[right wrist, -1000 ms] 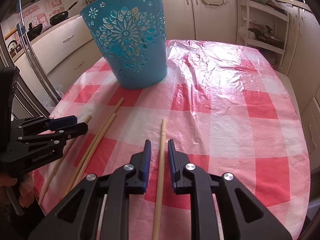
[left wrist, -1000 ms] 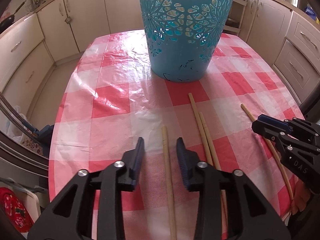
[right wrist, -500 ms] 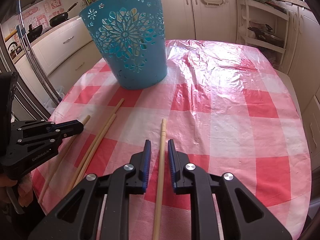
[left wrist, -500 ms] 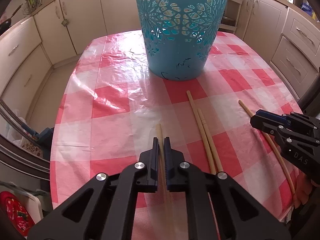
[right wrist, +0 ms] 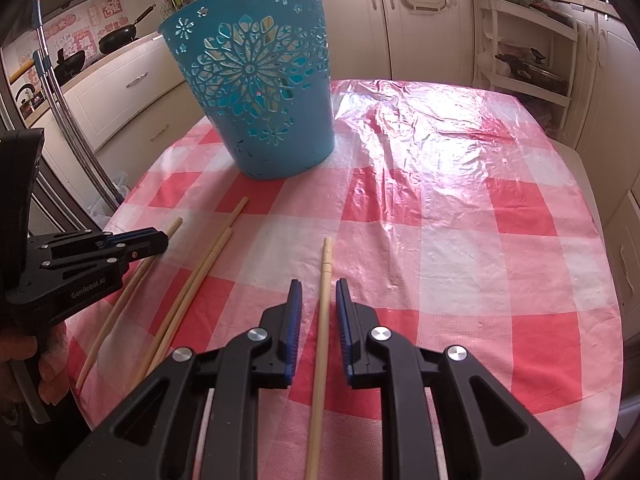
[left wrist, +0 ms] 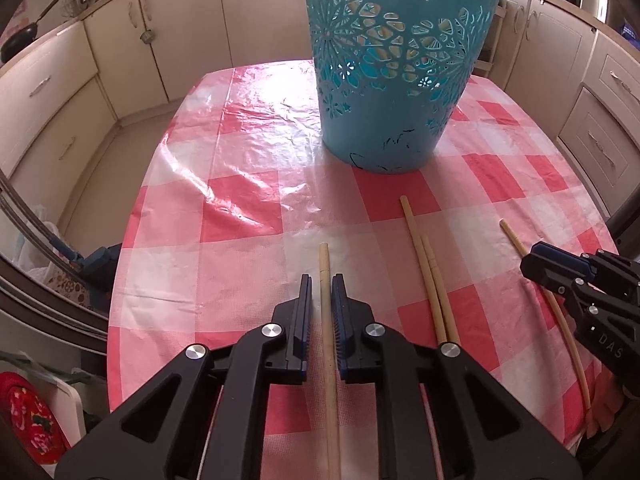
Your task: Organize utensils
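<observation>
Several wooden chopsticks lie on the red-and-white checked tablecloth (left wrist: 240, 208), in front of a blue perforated basket (left wrist: 392, 92) (right wrist: 260, 92). My left gripper (left wrist: 322, 280) (right wrist: 162, 240) straddles the leftmost chopstick (left wrist: 323, 264) (right wrist: 174, 226). Its jaws are opening, with a thin gap on each side of the stick. My right gripper (right wrist: 319, 284) (left wrist: 530, 258) stands narrowly open around the rightmost chopstick (right wrist: 326, 256) (left wrist: 512, 234), and its pads are clear of the stick. Between the two grippers lies a pair of chopsticks (left wrist: 424, 256) (right wrist: 216, 256), side by side.
The table's near and side edges are close to both grippers. Cream kitchen cabinets (left wrist: 120, 40) ring the table. A shelf rack with pots (right wrist: 520, 60) stands at the back right. A person's hand (right wrist: 44, 364) holds the left gripper.
The left jaws went from wide apart to tight on the leftmost chopstick, then eased slightly apart. The right gripper and its chopstick have not moved.
</observation>
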Tool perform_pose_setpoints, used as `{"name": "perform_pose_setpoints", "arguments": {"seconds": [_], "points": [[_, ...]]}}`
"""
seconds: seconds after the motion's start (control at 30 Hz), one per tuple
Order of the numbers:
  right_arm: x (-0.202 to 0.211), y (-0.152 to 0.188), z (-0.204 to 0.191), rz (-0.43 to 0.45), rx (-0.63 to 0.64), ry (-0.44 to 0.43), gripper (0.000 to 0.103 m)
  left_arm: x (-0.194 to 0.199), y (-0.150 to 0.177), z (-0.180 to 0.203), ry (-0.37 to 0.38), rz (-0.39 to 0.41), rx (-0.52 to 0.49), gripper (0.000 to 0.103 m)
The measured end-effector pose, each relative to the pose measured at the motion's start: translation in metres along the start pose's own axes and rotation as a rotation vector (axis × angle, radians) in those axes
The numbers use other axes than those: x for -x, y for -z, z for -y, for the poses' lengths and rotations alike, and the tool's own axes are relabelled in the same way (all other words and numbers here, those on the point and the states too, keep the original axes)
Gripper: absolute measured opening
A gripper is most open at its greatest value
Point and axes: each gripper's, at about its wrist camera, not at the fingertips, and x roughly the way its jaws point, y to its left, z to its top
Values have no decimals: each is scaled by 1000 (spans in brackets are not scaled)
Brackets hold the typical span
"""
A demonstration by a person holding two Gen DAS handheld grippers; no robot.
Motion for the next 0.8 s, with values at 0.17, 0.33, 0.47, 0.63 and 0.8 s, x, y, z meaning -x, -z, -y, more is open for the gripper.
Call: {"name": "perform_pose_setpoints", "arguments": {"seconds": [0.17, 0.33, 0.47, 0.63, 0.8], "points": [[0, 0, 0, 1, 0, 0, 18, 0, 0, -1, -11, -1, -3, 22], [0, 0, 0, 1, -2, -2, 18, 0, 0, 3, 2, -1, -34, 6], [0, 0, 1, 2, -6, -6, 18, 1, 0, 8, -10, 0, -54, 5], [0, 0, 1, 2, -6, -6, 18, 0, -2, 8, -19, -11, -63, 8], [0, 0, 1, 3, -6, -6, 18, 0, -2, 2, -52, -9, -38, 36]]}}
